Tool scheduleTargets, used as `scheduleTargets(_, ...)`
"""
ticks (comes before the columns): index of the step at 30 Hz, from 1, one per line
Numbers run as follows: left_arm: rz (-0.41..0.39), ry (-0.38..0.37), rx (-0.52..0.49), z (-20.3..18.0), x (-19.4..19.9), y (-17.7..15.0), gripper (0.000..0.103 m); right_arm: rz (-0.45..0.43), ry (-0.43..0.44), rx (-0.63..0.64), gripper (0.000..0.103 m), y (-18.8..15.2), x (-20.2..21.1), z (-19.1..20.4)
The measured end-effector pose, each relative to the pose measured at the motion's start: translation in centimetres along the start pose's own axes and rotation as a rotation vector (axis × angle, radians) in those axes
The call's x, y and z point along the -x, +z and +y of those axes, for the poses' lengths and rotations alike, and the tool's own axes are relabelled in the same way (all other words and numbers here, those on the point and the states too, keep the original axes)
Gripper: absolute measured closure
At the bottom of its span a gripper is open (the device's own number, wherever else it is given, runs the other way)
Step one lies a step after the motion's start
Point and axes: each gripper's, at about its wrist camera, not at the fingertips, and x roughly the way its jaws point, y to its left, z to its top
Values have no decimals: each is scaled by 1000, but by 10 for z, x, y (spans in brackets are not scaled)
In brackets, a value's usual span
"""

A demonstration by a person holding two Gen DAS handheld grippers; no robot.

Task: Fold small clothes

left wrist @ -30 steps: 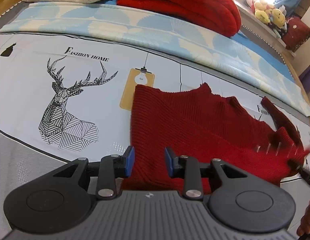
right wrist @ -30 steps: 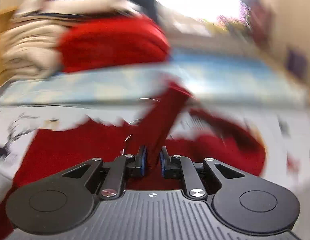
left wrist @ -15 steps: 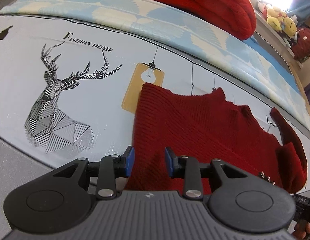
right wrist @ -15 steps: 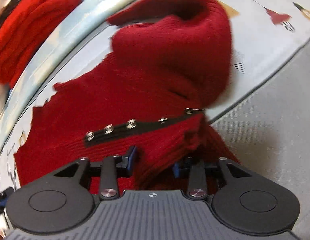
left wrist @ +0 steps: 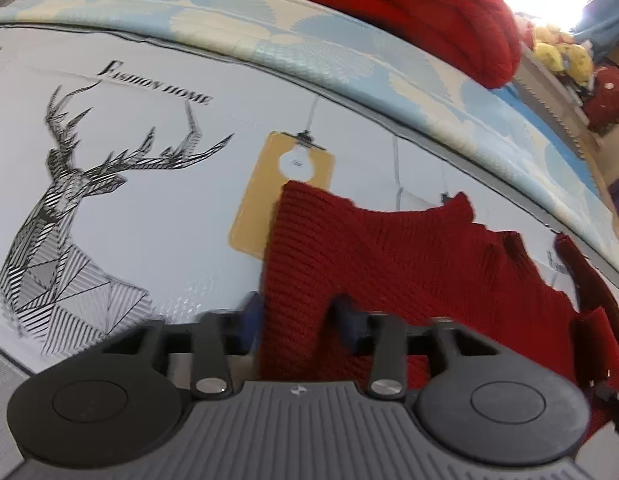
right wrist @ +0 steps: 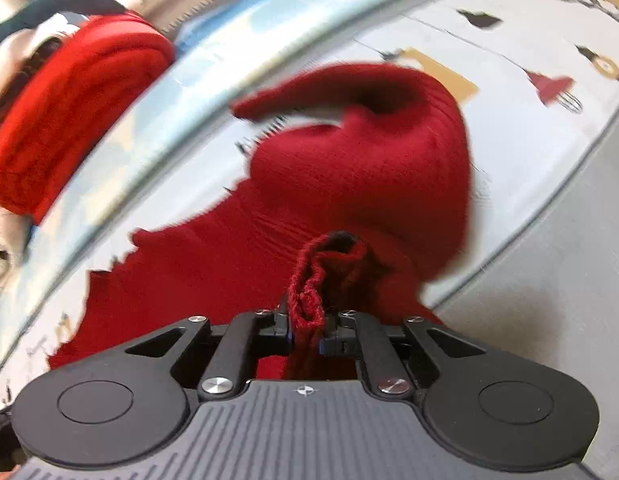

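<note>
Our red knit sweater [left wrist: 409, 264] lies on the printed bed sheet [left wrist: 149, 208], its hem toward the bed's near edge. Our left gripper [left wrist: 295, 320] is closing its jaws around the hem corner — cloth between them. Our right gripper [right wrist: 307, 330] is clenched on a bunched fold of the sweater.

Ahead and left of the tool: printed bed sheet [left wrist: 157, 184] with deer drawing [left wrist: 69, 216] and bulb picture [left wrist: 297, 162]. Farther ahead: folded red blanket [left wrist: 409, 4], blue-patterned quilt [left wrist: 309, 52]. Far right: yellow plush toys [left wrist: 561, 50].
</note>
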Motion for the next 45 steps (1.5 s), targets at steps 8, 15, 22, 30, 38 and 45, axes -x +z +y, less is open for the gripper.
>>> scheduleTargets(8,-69,67,53,13,34,9,87,-252,292,152,93,10,39,35)
scheduleTargets(15,-55,135,20,12,53,13,83,104,-24,57,88,15,-40,-7)
scheduleTargets(22,153,-54,-225,-25,40,-32,76,67,-48,101,85,24,-31,-2)
scheduleTargets(30,97,21,-242,-55,88,-41,79,-120,23,133,85,40,35,9)
scheduleTargets(38,-13,-77,-192,-93,134,-73,62,-327,-51,177,80,85,46,-25)
scheduleTargets(45,-15,3,-297,-111,108,-66,63,-213,-127,136,57,98,-6,-59)
